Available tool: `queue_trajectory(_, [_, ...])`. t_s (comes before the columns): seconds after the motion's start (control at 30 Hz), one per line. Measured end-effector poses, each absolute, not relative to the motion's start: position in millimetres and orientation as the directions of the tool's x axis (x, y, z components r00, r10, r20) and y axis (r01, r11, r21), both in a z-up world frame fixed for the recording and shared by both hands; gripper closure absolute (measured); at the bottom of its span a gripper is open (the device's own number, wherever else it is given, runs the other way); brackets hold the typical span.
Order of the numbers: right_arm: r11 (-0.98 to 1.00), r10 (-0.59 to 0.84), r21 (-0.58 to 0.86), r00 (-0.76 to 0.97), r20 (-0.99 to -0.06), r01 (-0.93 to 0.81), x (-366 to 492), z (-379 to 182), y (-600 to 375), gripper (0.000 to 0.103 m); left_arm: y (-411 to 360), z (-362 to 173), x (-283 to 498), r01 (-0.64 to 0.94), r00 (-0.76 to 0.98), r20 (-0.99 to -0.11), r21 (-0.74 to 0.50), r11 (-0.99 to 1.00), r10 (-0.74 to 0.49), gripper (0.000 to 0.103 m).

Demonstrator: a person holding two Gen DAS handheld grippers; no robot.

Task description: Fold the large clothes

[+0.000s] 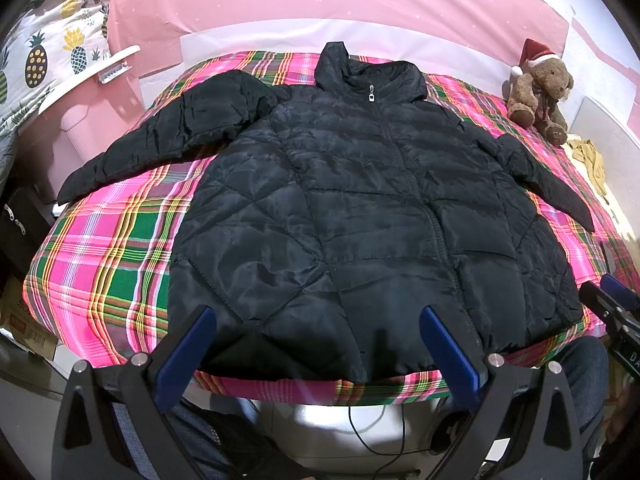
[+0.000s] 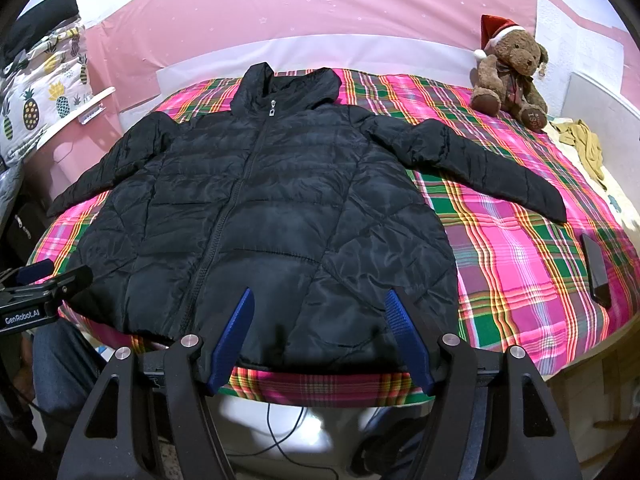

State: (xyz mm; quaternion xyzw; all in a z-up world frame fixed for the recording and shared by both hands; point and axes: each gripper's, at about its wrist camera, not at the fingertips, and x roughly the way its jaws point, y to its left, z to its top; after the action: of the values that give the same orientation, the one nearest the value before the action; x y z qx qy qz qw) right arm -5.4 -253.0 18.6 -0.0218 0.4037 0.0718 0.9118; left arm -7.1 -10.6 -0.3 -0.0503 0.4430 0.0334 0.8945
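Left gripper (image 1: 316,320): jaws spread wide, blue pads bare, holding nothing, poised over the near hem of the jacket without touching it. Right gripper (image 2: 320,304): same, jaws wide apart, nothing between them, at the hem just right of the zipper. Each gripper shows at the edge of the other's view.

Black puffer jacket (image 1: 360,208) lies flat, front up, zipped to the collar, hood at the far end. Both sleeves stretched outward and slightly down; left sleeve (image 1: 160,140) reaches toward the bed's edge, right sleeve (image 2: 480,164) lies across open plaid.

Surface: a bed covered with pink-green plaid cloth (image 2: 520,248). Teddy bear in a Santa hat (image 2: 508,72) sits at the far right corner, well apart from the jacket. Yellowish crumpled cloth (image 2: 584,140) beside the bear. Dark phone (image 2: 596,270) lies near the right edge. Pink starred wall (image 2: 320,12) behind; pineapple-print bedding (image 1: 52,48) stacked at left.
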Motion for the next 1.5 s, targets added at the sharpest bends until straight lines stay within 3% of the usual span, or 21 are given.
queue_trajectory(0.83, [0.98,0.143,0.015,0.656,-0.741,-0.196,36,17,-237,0.035,15,-12,36,-0.107,0.603,-0.798,-0.084,0.991,-0.002,0.0])
queue_trajectory(1.3, [0.947,0.22,-0.002,0.654,-0.724,-0.321,115,13,-193,0.034,124,-18,99,-0.315,0.648,-0.75,-0.102,0.944,0.135,0.002])
queue_trajectory(1.5, [0.93,0.228,-0.032,0.641,-0.733,-0.367,150,9,-169,0.034,179,-30,127,-0.38,0.641,-0.757,-0.169,0.909,0.127,0.002])
